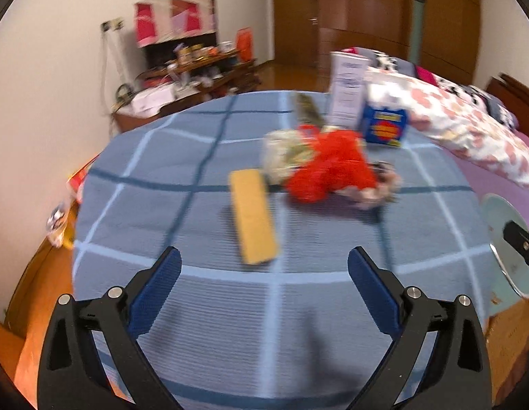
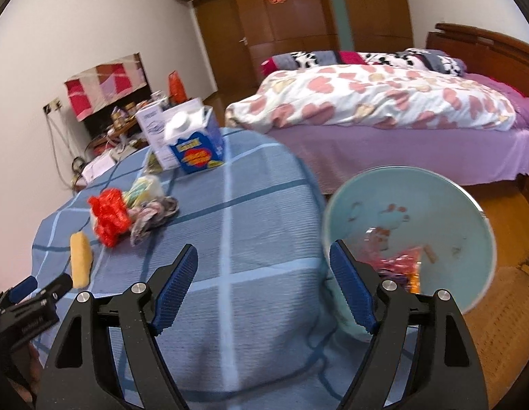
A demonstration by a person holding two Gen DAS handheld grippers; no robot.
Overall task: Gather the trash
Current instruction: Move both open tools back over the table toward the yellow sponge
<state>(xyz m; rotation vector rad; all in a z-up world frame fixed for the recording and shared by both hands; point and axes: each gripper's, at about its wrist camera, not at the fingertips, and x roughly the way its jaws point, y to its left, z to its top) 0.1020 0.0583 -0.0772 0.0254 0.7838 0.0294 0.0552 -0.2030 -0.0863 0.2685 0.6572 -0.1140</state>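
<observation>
Left gripper: your left gripper (image 1: 264, 263) has its jaws spread wide with nothing between them, hanging over the near part of the table.
Right gripper: your right gripper (image 2: 264, 266) is spread wide too and holds nothing; its right finger (image 2: 349, 294) overlaps the near rim of the bin, though contact cannot be told.
Table: a round table (image 1: 203, 300) under a blue checked cloth carries all the loose things.
Yellow sponge: the yellow sponge (image 1: 253, 217) lies flat near the middle of the table, just ahead of your left gripper, apart from its fingers.
Red bag: a crumpled red plastic bag (image 1: 329, 171) sits beyond the sponge, toward the far side of the table.
Clear wrapper: a crumpled clear wrapper (image 1: 284, 153) touches the red bag on its left side.
Patterned wad: a pale patterned wad (image 2: 151, 215) lies against the red bag's other side; what it is made of is too blurred to tell.
Blue box: a blue tissue box (image 1: 385, 124) stands near the far edge of the table.
White carton: a tall white carton (image 1: 348, 92) stands just beside the blue box.
Bin: the pale green bin (image 2: 435, 184) stands off the table's right edge, with bits of reddish trash (image 2: 397, 263) in its bottom.
Bed: a bed (image 2: 384, 102) with a heart-print quilt lies well beyond the bin.
</observation>
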